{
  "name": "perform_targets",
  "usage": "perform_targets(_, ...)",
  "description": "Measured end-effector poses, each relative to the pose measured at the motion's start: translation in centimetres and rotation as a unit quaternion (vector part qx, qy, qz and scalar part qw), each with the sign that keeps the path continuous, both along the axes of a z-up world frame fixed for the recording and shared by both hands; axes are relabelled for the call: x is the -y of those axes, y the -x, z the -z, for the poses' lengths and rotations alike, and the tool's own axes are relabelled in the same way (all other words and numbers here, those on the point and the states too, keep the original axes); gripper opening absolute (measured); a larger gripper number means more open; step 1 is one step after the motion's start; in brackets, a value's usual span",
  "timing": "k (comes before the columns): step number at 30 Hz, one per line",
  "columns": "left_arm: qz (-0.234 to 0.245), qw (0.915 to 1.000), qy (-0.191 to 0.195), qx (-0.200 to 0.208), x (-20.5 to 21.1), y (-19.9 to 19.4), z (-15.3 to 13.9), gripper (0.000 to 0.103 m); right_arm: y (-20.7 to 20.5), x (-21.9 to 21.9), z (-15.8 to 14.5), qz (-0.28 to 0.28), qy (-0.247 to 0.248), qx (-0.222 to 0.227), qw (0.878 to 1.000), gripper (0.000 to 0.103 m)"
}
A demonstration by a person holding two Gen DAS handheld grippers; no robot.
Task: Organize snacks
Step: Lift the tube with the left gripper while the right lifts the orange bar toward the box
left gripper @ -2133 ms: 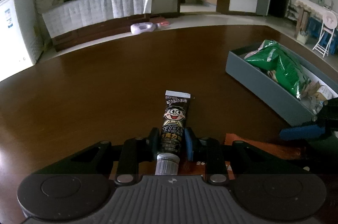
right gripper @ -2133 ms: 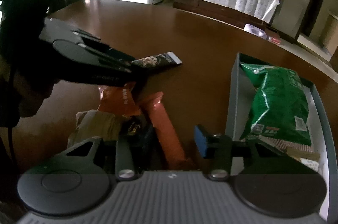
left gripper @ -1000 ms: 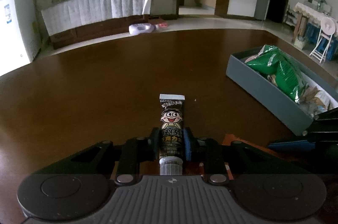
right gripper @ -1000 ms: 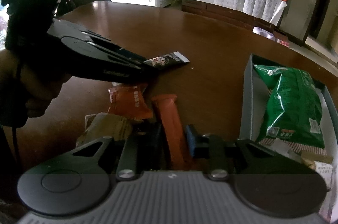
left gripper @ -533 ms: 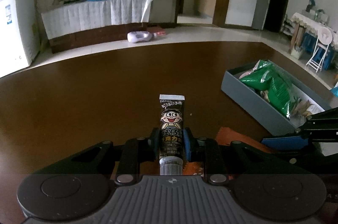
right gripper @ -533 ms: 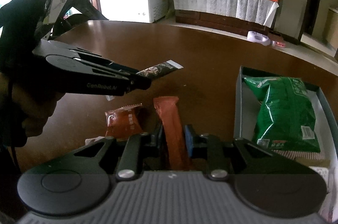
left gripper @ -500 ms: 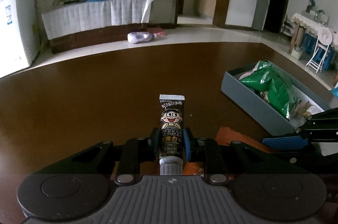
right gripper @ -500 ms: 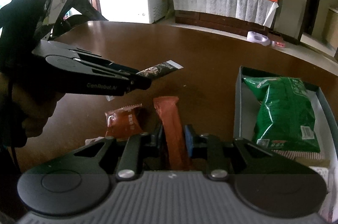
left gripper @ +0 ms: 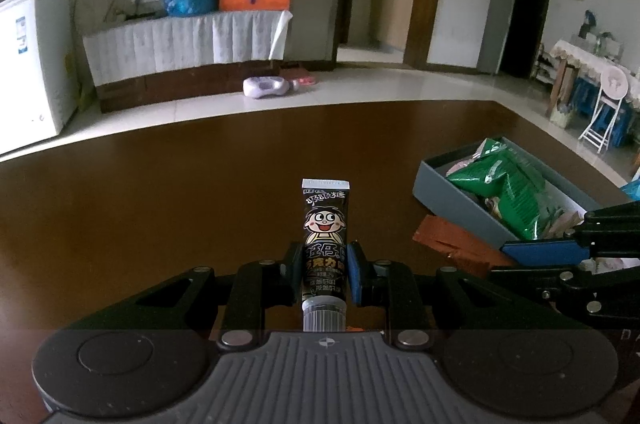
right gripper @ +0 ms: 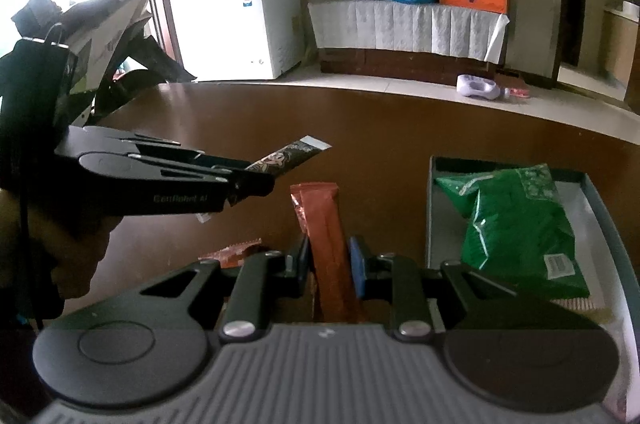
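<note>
The orange snack bar [right gripper: 334,248] is clamped between the pads of the right claw [right gripper: 331,264] and has been raised off the brown surface [right gripper: 400,127]; a second ago its far end lay among the loose snacks. The black cartoon-printed tube [left gripper: 325,244] is clamped in the left claw [left gripper: 325,270], lifted as before. Both snacks are judged ready to be carried to the grey box [right gripper: 431,207], just to the right, where a green bag [right gripper: 516,224] lies. An orange packet [right gripper: 236,251] is left below.
</note>
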State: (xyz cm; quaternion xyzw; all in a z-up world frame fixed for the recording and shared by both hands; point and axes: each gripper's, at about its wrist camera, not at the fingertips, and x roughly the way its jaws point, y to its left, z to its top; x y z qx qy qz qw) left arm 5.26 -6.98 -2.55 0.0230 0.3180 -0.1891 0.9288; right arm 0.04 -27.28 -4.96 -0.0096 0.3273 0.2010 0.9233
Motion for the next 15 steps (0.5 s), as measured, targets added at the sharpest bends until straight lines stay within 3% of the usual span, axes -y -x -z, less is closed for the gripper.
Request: perform_targets(15, 0.003, 0.9999, 0.008, 0.013, 0.5, 0.3, -0.7, 0.024, 1.6, 1.2, -0.8, 0.016, -0.010, 0.018, 1.000, 0.022)
